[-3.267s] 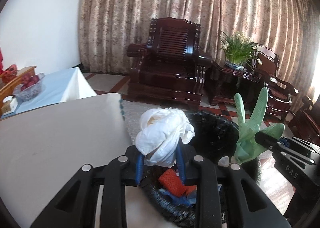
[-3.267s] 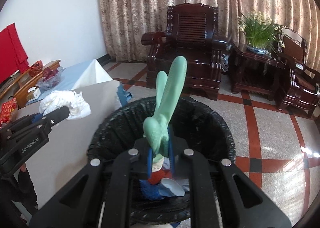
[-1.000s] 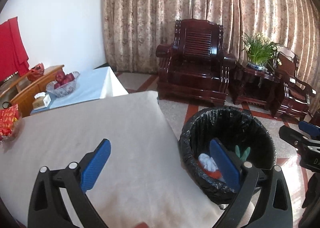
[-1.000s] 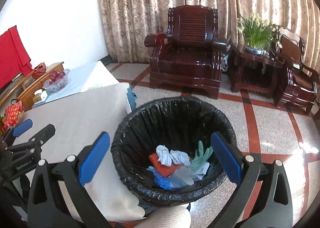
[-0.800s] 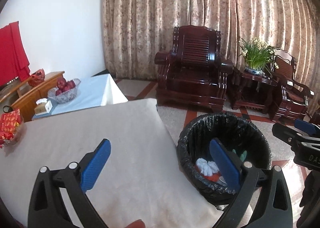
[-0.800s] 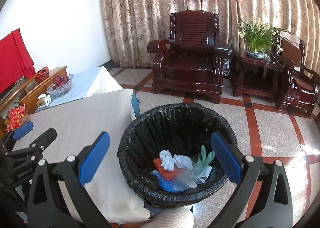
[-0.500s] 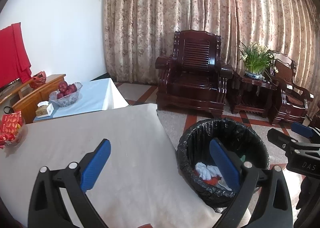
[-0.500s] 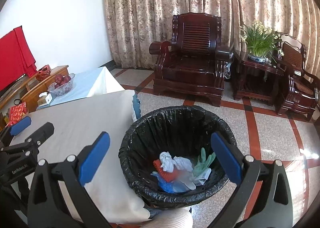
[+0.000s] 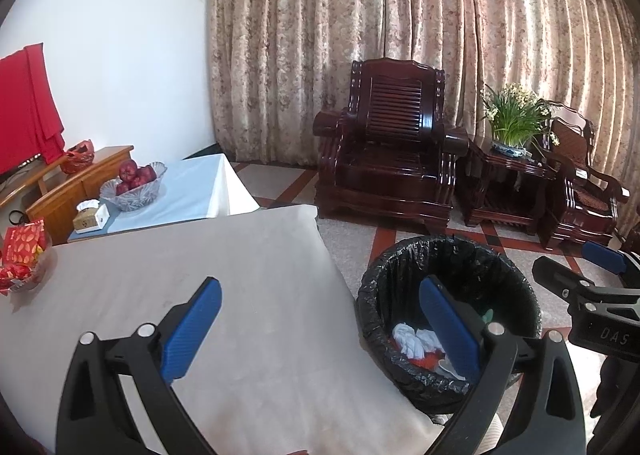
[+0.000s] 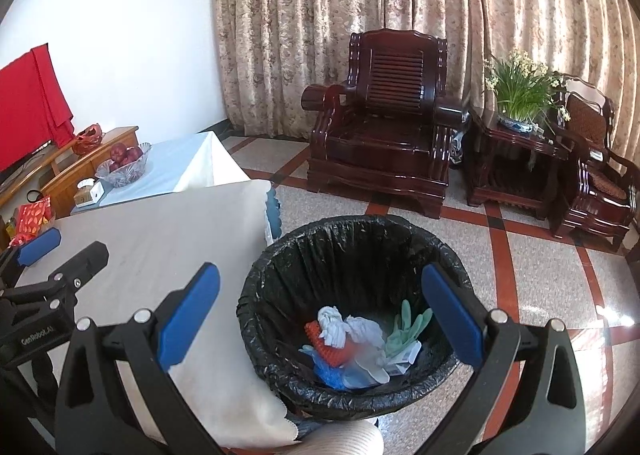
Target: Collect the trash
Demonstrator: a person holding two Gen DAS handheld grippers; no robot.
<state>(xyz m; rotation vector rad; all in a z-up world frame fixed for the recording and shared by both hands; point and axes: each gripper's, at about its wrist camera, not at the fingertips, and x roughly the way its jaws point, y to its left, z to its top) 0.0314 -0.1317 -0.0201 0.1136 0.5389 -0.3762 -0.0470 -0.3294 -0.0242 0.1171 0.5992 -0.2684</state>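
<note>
A bin lined with a black bag (image 10: 360, 235) stands on the floor beside the table; it also shows in the left wrist view (image 9: 452, 251). Inside lie a white crumpled tissue (image 10: 344, 329), a green glove (image 10: 406, 329), a red item and blue scraps. My right gripper (image 10: 320, 315) is wide open and empty, held above the bin. My left gripper (image 9: 320, 319) is wide open and empty, above the table's corner, left of the bin. The right gripper shows at the right edge of the left wrist view (image 9: 592, 287).
The table (image 9: 200, 275) has a beige cloth. At its left edge stands a dish with red packets (image 9: 20, 259). Behind is a low table with a glass fruit bowl (image 9: 134, 185) and tissue box. Dark wooden armchairs (image 9: 392, 159) and a potted plant (image 9: 512, 119) stand by the curtains.
Both grippers let go of the tissue and the glove, which now lie in the bin. Both are open and have drawn up and back over the last second.
</note>
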